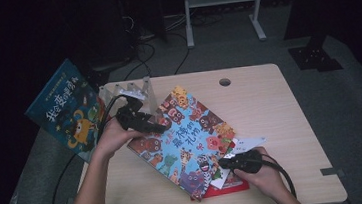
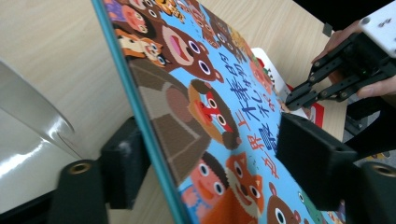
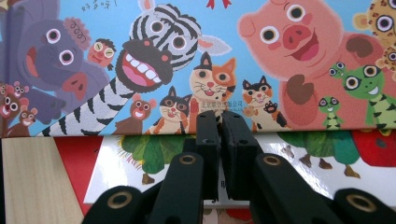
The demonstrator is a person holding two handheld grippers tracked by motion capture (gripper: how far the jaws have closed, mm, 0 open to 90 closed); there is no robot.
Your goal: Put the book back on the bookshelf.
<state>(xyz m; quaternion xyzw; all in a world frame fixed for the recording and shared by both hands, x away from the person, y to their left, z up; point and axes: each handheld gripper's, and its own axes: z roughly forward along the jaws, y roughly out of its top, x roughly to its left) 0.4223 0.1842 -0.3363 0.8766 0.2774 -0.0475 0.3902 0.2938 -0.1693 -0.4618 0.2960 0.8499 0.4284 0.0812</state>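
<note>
Animal book (image 1: 188,141) lies diagonal, long axis far-left to near-right.

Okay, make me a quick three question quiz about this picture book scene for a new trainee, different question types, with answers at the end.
1. True or false: the left tongs have their jaws on either side of the animal picture book's edge.
2. What lies under the animal picture book's near corner? A) a red and white book B) a towel C) a plate
3. Fill in: the right tongs' jaws are pressed ____ at the book's edge.

Key:
1. True, one jaw sits on the cover and one behind it.
2. A.
3. Together; whether they pinch anything cannot be told.
</note>
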